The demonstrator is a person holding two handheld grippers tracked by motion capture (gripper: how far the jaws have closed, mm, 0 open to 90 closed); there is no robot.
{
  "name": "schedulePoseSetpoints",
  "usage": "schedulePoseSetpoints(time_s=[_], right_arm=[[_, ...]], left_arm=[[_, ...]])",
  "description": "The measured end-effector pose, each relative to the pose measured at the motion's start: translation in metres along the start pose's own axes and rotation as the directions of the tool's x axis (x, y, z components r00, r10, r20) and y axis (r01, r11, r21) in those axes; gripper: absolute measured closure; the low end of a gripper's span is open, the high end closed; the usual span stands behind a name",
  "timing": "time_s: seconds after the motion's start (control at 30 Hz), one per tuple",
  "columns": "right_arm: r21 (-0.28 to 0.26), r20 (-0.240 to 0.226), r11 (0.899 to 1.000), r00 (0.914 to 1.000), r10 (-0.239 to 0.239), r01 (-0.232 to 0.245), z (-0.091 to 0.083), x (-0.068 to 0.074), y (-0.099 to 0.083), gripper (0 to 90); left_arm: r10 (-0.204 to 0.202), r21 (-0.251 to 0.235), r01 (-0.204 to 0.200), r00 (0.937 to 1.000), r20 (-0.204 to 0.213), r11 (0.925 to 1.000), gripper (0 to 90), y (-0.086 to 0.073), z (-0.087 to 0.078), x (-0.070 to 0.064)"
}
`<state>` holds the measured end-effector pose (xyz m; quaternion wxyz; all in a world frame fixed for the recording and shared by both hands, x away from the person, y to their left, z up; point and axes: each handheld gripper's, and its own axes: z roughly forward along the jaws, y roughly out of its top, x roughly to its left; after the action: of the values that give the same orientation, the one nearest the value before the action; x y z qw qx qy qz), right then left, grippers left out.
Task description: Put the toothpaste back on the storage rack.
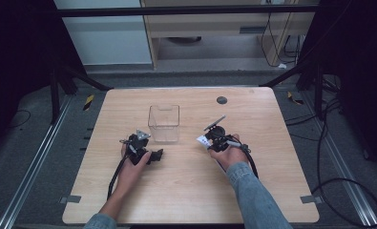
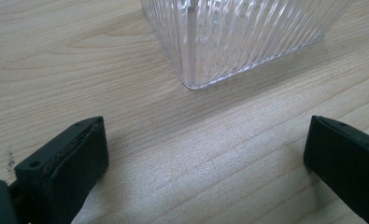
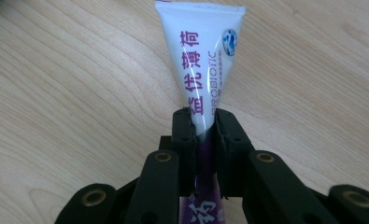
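The right gripper point(image 3: 203, 126) is clamped on a white tube point(image 3: 202, 60), just above mid-bench. The left gripper point(image 2: 205, 154), jaws spread and empty, waits beside the clear ribbed box point(image 1: 163, 123) nearer the far edge. Judging by this, carrying is underway; next, lift the tube over the box's rim.

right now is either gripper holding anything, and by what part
The right gripper is shut on a white tube, pinching it partway along its body. The left gripper is open and holds nothing.
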<state>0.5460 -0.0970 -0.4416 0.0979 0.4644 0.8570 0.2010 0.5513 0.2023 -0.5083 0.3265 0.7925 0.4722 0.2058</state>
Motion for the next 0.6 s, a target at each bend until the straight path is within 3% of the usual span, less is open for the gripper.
schedulePoseSetpoints(time_s=[0.13,0.37,0.6], right_arm=[[-0.020,-0.003,1.000,1.0000,-0.006,0.006,-0.008,-0.003,0.000,79.5],[-0.098,0.005,0.995,0.9999,0.010,-0.010,-0.040,-0.011,0.004,79.5],[-0.150,0.007,0.989,0.9999,0.015,-0.014,-0.056,-0.017,0.009,79.4]], left_arm=[[0.000,0.000,0.000,1.0000,0.000,1.0000,0.0,0.000,0.000,0.000],[0.000,0.000,0.000,1.0000,0.000,1.0000,0.0,0.000,0.000,0.000],[0.000,0.000,0.000,1.0000,0.000,1.0000,0.0,0.000,0.000,0.000]])
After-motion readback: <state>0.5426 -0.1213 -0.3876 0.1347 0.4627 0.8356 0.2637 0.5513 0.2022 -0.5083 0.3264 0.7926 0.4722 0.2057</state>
